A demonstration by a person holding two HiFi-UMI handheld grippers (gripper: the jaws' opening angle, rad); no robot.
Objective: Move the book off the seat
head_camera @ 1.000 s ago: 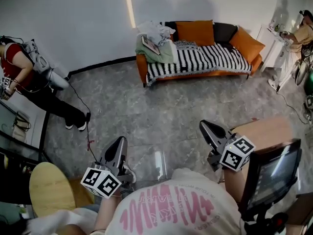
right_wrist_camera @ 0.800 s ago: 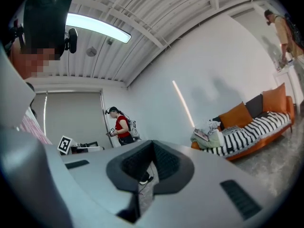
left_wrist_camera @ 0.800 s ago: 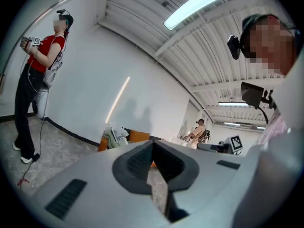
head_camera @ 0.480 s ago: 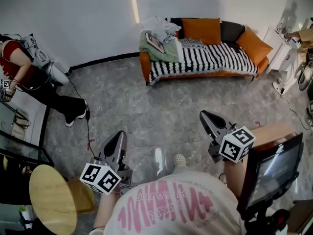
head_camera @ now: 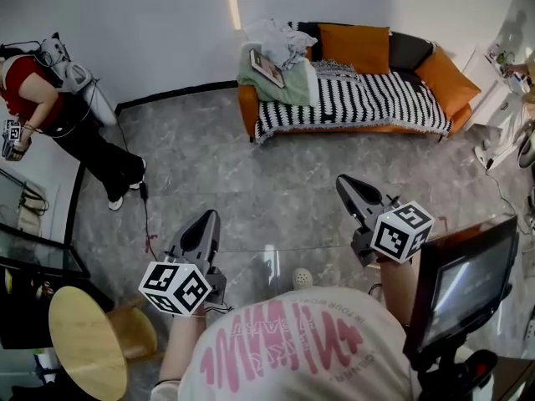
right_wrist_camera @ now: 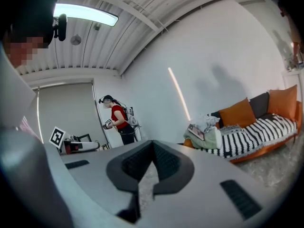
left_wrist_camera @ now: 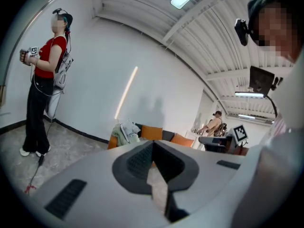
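Orange at its base and draped in a black-and-white striped throw (head_camera: 368,98), the sofa (head_camera: 251,111) lies across the grey stone floor (head_camera: 251,182) as we walk toward it. The book (head_camera: 267,68) we mean to clear is still on the seat. It rests tilted on a green blanket (head_camera: 288,86) heaped with clothes at the sofa's left end as the head view shows it, and the right gripper view catches it there too (right_wrist_camera: 196,132). Over the past second the sofa has grown slightly in the head view, and the round wooden stool (head_camera: 84,341) has slipped back at our lower left. By our reading, that means the approach is under way but the reach has not begun. The left gripper (head_camera: 206,224) and the right gripper (head_camera: 351,189) both ride ahead of us, well apart from the book. Each has its jaws drawn together at the tips with nothing held between them. A person in red (head_camera: 50,98) stands by the wall at the left, clear of our path. We judge that whichever gripper takes the book must first open, since neither could take it as it stands now.
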